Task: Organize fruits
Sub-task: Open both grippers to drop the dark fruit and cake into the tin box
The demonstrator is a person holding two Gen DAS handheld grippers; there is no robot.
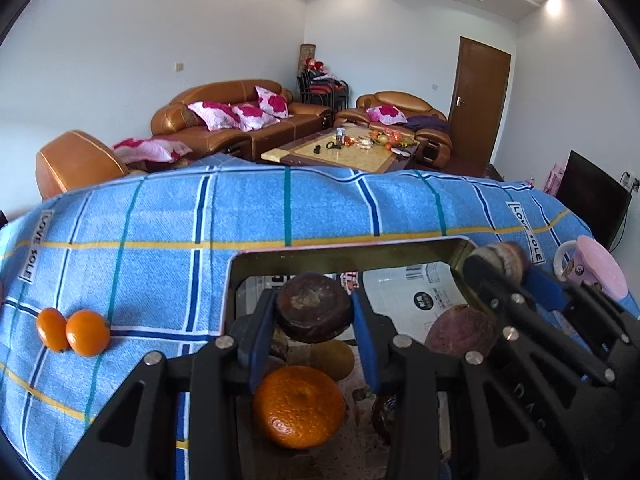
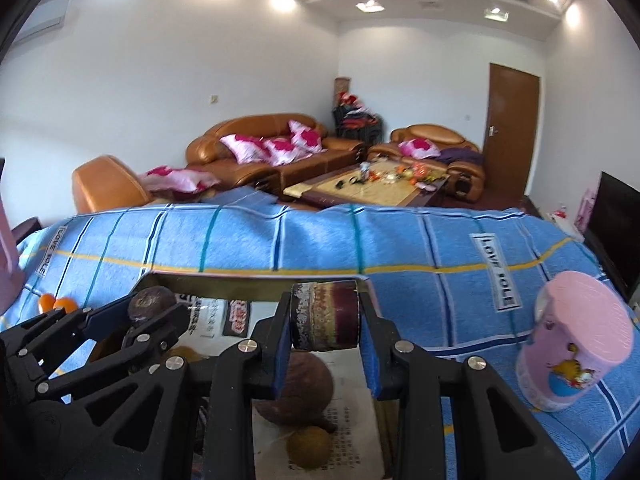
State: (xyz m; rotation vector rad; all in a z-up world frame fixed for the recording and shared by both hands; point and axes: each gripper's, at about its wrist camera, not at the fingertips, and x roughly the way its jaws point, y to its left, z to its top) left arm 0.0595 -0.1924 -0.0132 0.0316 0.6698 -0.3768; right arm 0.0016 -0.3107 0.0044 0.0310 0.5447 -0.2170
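Observation:
My left gripper [image 1: 314,310] is shut on a dark brown round fruit [image 1: 314,306] and holds it over an open box [image 1: 352,254] lined with newspaper. In the box lie a large orange [image 1: 298,406], a purple-brown fruit [image 1: 460,330] and a small tan fruit [image 1: 332,358]. My right gripper [image 2: 324,316] is shut on a dark purple fruit [image 2: 324,316] above the same box [image 2: 256,280]; it also shows in the left wrist view [image 1: 500,264]. Below it lie a brown fruit [image 2: 308,396] and a tan fruit [image 2: 308,446]. Two small oranges [image 1: 74,330] sit on the cloth to the left.
A blue checked cloth [image 1: 280,216] covers the table. A pink cup [image 2: 576,344] stands at the right, near my right gripper. Behind the table are brown sofas [image 1: 240,120] and a coffee table [image 1: 348,150] with clutter.

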